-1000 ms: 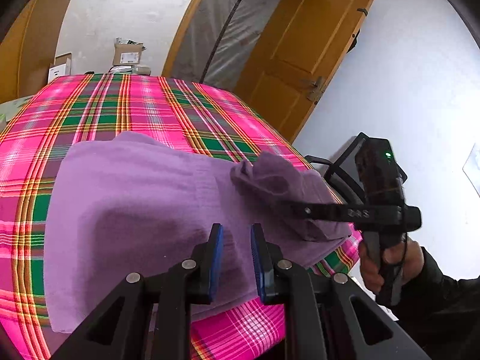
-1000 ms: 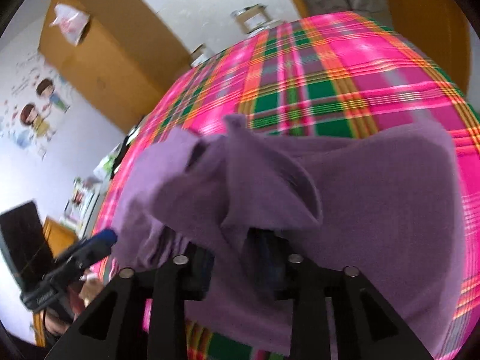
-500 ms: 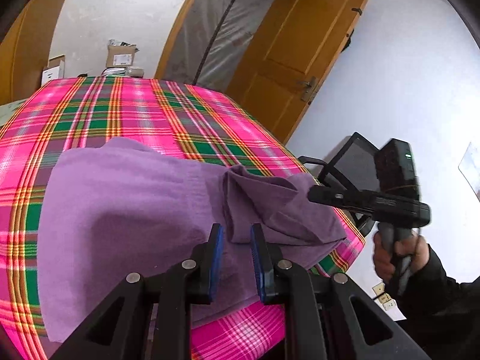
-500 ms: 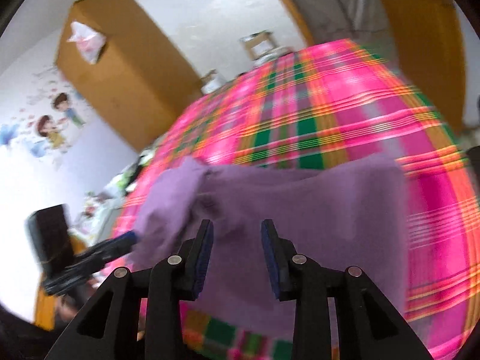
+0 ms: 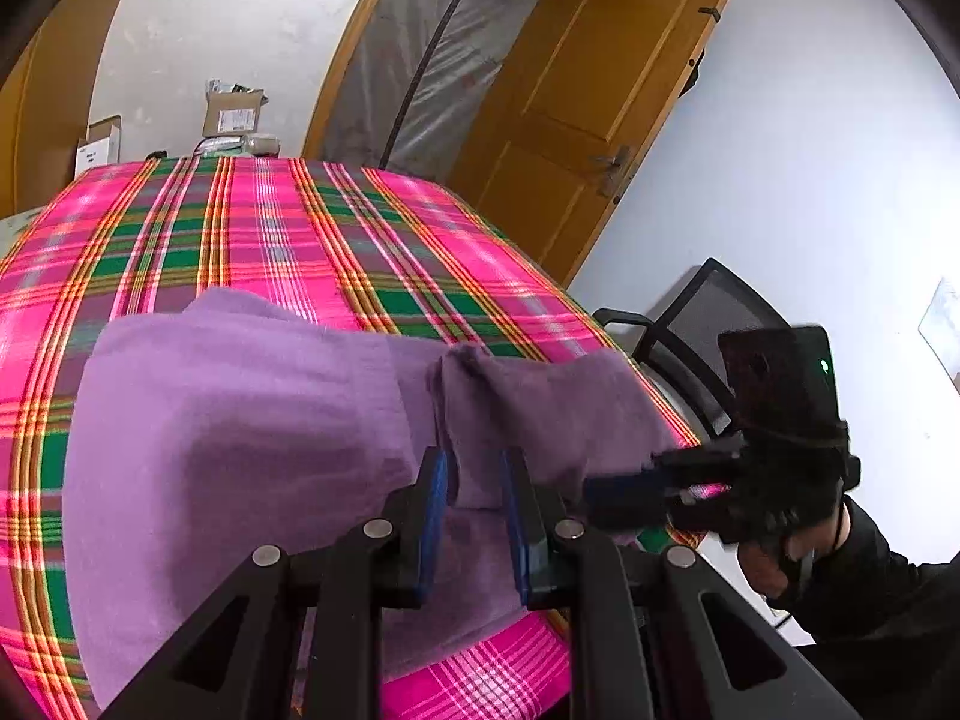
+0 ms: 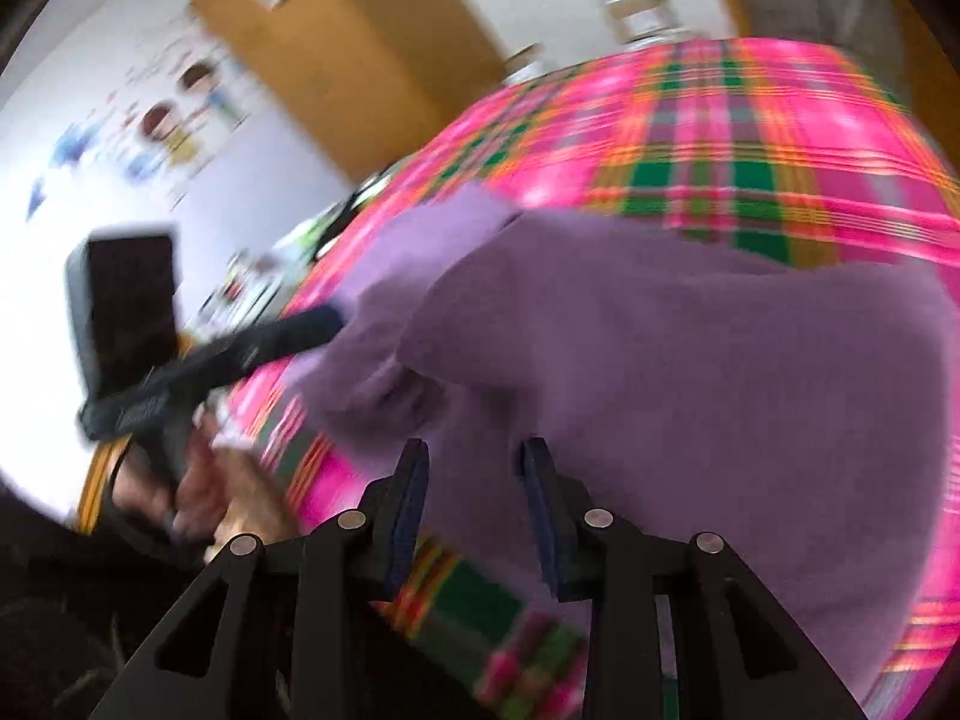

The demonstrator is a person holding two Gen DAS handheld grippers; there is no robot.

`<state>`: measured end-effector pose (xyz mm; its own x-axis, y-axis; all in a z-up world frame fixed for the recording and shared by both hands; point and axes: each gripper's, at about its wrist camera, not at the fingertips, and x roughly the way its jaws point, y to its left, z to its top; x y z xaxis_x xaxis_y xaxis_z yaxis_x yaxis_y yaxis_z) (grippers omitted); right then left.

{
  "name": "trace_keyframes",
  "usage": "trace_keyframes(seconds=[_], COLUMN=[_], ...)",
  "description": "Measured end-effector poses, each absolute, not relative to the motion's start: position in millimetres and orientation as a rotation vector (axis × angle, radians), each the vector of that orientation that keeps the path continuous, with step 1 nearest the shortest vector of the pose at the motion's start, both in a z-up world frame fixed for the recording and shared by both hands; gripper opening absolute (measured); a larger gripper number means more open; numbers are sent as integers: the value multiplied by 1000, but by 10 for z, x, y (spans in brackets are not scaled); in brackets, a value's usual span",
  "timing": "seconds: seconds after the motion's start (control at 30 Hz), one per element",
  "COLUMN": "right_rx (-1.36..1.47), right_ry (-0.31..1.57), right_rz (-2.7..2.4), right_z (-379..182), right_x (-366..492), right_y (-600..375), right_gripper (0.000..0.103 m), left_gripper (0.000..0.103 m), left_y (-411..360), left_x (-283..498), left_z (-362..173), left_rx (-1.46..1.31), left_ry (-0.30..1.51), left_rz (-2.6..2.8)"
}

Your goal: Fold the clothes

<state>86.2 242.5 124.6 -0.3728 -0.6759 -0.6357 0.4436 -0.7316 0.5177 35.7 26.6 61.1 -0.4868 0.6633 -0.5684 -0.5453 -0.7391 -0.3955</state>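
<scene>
The purple garment (image 5: 240, 420) lies spread across the near end of the worktop (image 5: 270, 222), over a pink plaid cloth (image 5: 420, 252), with one bunched, doubled-over part at the side by the chair (image 5: 708, 312). It looks like a soft knit: light, limp, likely to drape and sag from wherever it is lifted, and clingy enough on the cloth to drag it. A fair guess is that it wants taking by an edge or corner, one pair of tongs at each end of the same hem, so the fold line stays straight; a pinch in the middle would only bunch it.

The left tongs (image 5: 474, 480) hover low over the garment's near edge, jaws a narrow gap apart with fabric showing behind that gap; nothing is clamped. The right tongs (image 6: 474, 480) stand open and empty above the garment's near part.

The left wrist view is sharp. It shows the bunched flap's raised fold, the right tongs (image 5: 624, 492) from the side with the hand (image 5: 774, 558) on their grip, and a wooden door (image 5: 588, 108) beyond. The right wrist view is blurred, yet it alone shows the garment's other side running toward the far plaid, the left tongs' tip (image 6: 318, 324) close to the garment's edge, and a wardrobe (image 6: 336, 42).
</scene>
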Motion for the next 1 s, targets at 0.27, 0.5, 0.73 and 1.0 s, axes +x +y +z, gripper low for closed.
trace_keyframes(seconds=[0.27,0.5,0.73,1.0], right_rx=[1074,1121,1198,1077], right_ry=[-518,-458,-455,-595], right_rz=[-2257,-2329,-2409,-2531], right_z=[1337,1254,1126,1298], right_x=[800,884,1060,1148], right_y=[2752,2869,3202,3616], right_gripper=[34,34,33,33], left_gripper=[19,19,18,18], left_y=[297,889,1102,897], left_x=[337,274,168,152], left_z=[677,593,145,377], left_rx=[-936,-940,-1128,-1055], left_ry=[-215,-72,49,-62], left_rz=[2220,2069,2042,2105])
